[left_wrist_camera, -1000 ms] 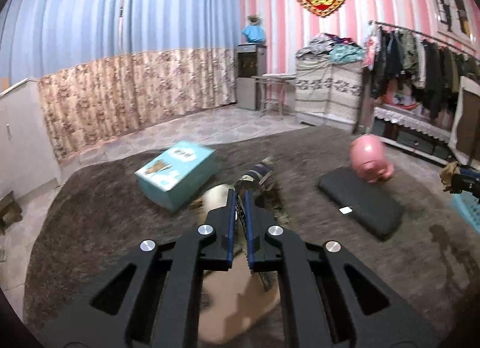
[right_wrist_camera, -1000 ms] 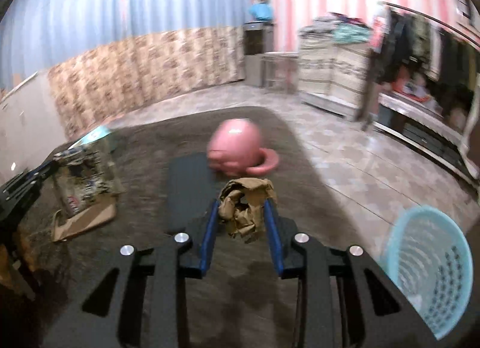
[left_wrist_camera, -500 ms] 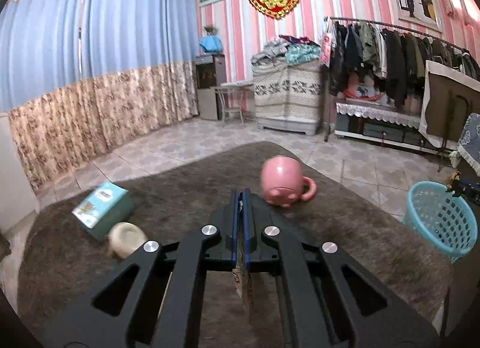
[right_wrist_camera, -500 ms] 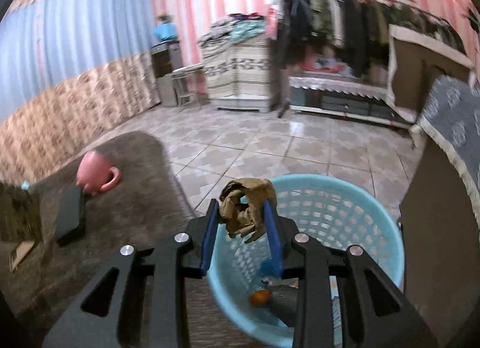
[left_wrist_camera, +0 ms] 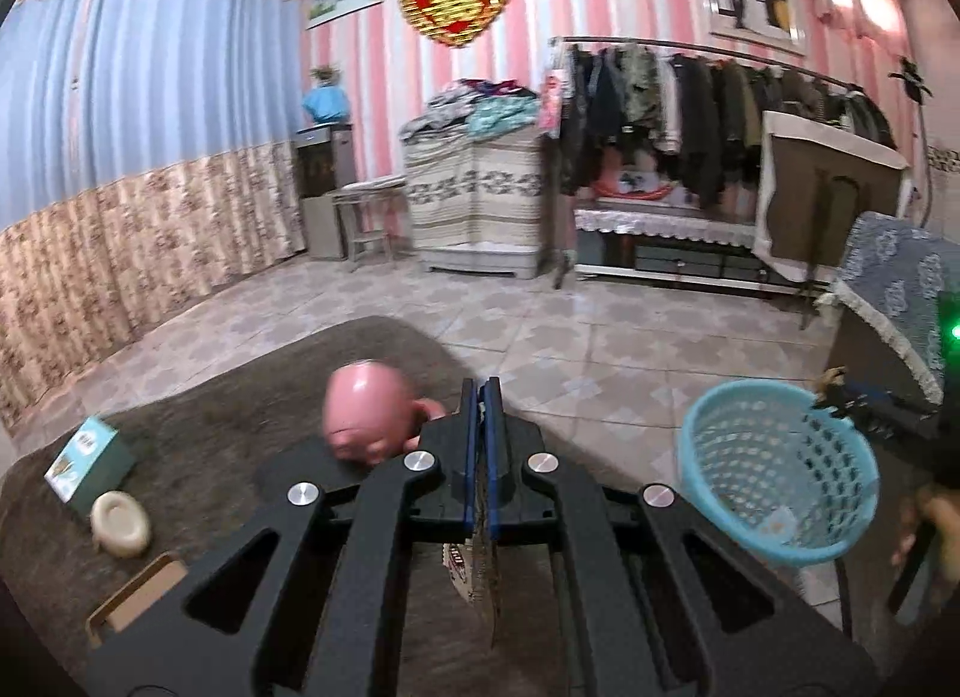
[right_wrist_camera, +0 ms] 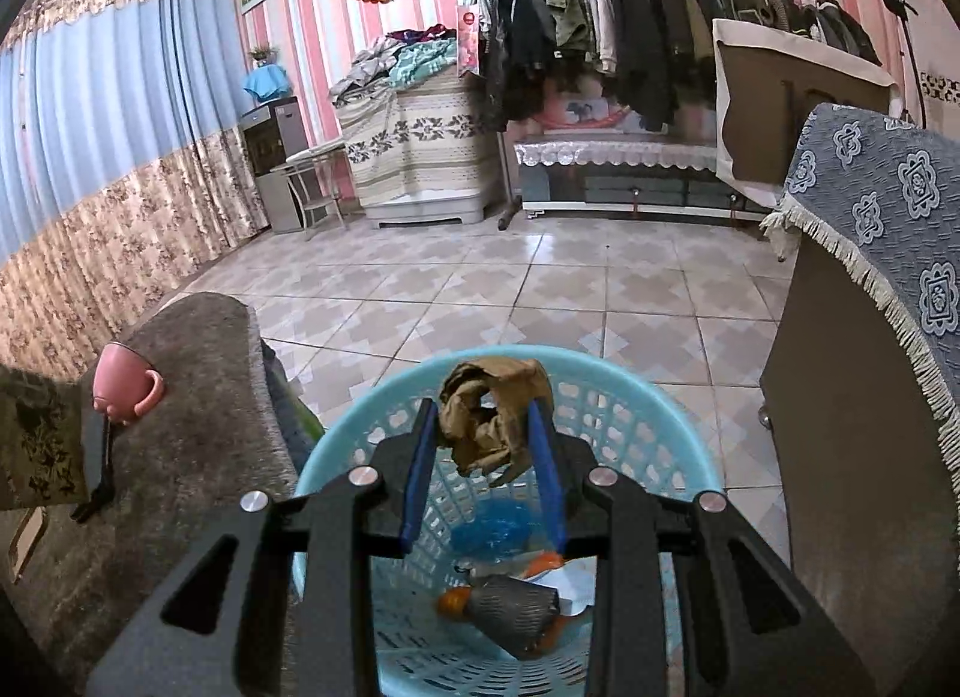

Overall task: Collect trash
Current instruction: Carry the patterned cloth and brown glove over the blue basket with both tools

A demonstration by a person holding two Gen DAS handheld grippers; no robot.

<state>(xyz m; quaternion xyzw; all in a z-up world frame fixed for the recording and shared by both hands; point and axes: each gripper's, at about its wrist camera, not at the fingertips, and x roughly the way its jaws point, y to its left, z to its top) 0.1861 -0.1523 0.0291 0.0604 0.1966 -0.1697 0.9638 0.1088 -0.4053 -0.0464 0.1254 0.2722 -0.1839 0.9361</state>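
My right gripper [right_wrist_camera: 480, 406] is shut on a crumpled brown paper wad [right_wrist_camera: 492, 415] and hangs right over the mouth of the light blue basket [right_wrist_camera: 636, 382]. Blue plastic, orange scraps and a grey wrapper [right_wrist_camera: 516, 613] lie inside the basket. My left gripper [left_wrist_camera: 478, 391] is shut on a flat printed wrapper [left_wrist_camera: 474, 571] that dangles below its fingers. It is over the shaggy grey surface [left_wrist_camera: 228, 433], left of the basket [left_wrist_camera: 690, 457]. The left wrist view also catches the right gripper [left_wrist_camera: 840, 397] at the basket's far rim.
A pink mug [left_wrist_camera: 369, 415] lies on a dark flat pad just ahead of my left gripper. A teal box [left_wrist_camera: 90, 460], a cream round object [left_wrist_camera: 120, 523] and a cardboard piece [left_wrist_camera: 135, 589] sit at the left. A cloth-draped cabinet [right_wrist_camera: 870, 337] stands right of the basket.
Both grippers swung to the right. The right one carried the brown paper from over the shaggy surface to above the basket. The left one lifted the wrapper and moved toward the mug.
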